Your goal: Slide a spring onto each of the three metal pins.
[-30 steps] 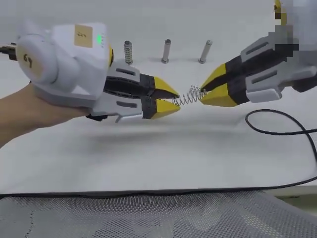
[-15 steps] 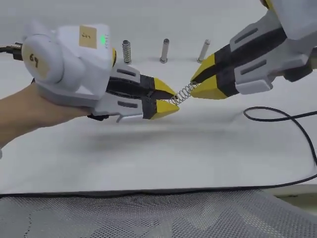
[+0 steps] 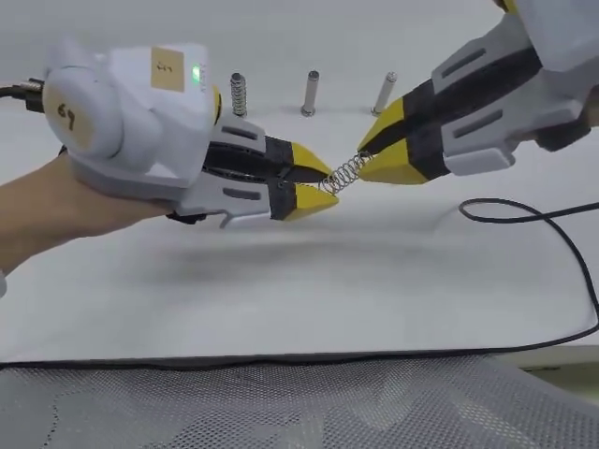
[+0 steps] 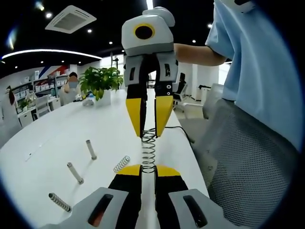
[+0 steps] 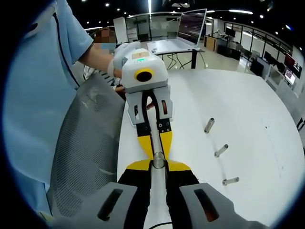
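**Spring held between two tools, short of the pins**

- A held spring (image 3: 346, 172) is seen off the tabletop (image 3: 281, 281), in the air on the near side of the middle pin (image 3: 310, 94). It is stretched a little and tilted, its right end the higher.
- The left tool (image 3: 332, 187) is carried in a hand (image 3: 56, 215). Its jaws are drawn almost together, with only a narrow slit between the yellow tips, and the spring's lower end is pinched there.
- The right tool (image 3: 360, 162) is angled down toward the left tool. Its jaws are likewise nearly closed, and the spring's upper end is gripped between the tips. In the right gripper view the coil is met end-on at that tool's tips.
- The two tools are pointed tip to tip, apart, and joined only by the spring.
- Three pins are stood in a row across the tabletop:
  - The middle pin is bare.
  - The right pin (image 3: 385, 94), to the right of the middle pin, is bare and appears tilted.
  - The left pin (image 3: 239, 95), to the left of the middle pin, is already sleeved with a spring.
- In the left gripper view a loose spring (image 4: 121, 163) is noted lying flat on the tabletop near the middle pin, on the side toward the tools and touching no pin.
- A black cable (image 3: 524, 210) is looped on the tabletop well to the right of the middle pin, nearer the person.
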A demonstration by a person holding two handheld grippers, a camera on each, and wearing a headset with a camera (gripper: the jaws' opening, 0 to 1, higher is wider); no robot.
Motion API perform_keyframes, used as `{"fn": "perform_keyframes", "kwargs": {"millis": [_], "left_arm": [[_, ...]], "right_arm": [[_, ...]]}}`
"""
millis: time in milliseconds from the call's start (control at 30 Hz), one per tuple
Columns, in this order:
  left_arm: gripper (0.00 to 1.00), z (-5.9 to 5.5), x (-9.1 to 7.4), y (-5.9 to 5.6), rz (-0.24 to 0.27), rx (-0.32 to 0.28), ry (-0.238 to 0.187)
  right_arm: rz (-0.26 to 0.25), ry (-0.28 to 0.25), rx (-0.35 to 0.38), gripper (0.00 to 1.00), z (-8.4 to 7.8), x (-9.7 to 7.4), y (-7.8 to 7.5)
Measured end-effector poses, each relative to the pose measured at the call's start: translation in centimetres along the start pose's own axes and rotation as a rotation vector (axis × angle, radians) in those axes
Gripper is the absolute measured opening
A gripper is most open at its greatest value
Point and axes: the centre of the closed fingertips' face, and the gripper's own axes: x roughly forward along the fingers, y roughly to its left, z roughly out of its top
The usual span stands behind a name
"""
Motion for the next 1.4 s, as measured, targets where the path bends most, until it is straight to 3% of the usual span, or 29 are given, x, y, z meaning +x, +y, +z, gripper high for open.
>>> {"fn": "perform_keyframes", "kwargs": {"millis": [400,667,1200,1400], "left_arm": [[0.01,0.3,0.0,-0.2,-0.003,0.001,-0.014],[0.01,0.3,0.0,-0.2,-0.005,-0.001,-0.015],[0.01,0.5,0.0,-0.5,-0.015,-0.001,-0.017],[0.01,0.5,0.0,-0.5,-0.019,-0.002,-0.017]], "right_arm": [[0.003,-0.002,-0.019,0.09,0.0,-0.2,0.1],[-0.008,0.001,-0.035,0.2,0.0,-0.3,0.0],[0.026,0.046,-0.067,0.15,-0.5,1.1,0.4],[0.03,0.04,-0.07,0.13,-0.2,1.4,0.5]]}}
